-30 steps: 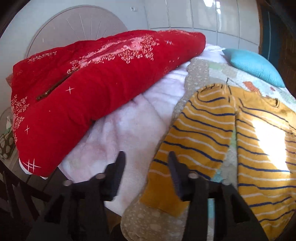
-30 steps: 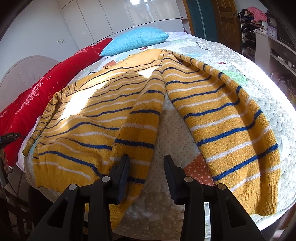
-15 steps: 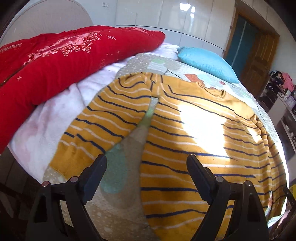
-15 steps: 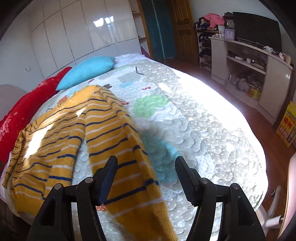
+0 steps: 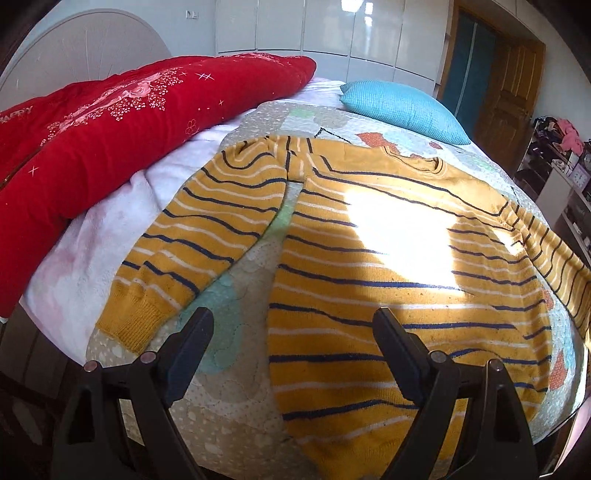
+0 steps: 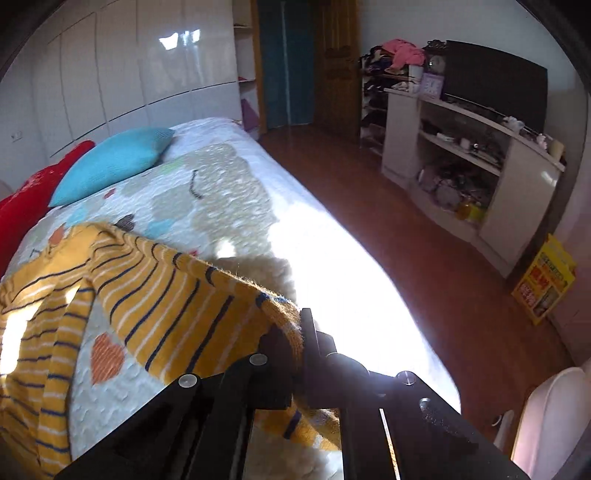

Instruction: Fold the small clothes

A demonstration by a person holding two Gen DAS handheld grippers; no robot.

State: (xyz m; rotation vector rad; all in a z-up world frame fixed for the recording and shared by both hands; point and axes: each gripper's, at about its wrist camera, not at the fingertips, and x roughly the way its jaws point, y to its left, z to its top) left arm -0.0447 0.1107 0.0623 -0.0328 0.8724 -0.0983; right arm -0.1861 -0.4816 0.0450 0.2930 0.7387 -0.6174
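Sunlit bed, white wardrobe, wooden floor

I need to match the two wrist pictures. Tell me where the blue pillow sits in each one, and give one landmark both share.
Left wrist view: the blue pillow lies at upper right of centre, at the far side of the bed beyond the striped sweater.
Right wrist view: the blue pillow is at upper left, beside the red quilt.
Shared landmark: the glossy white wardrobe doors behind the bed.
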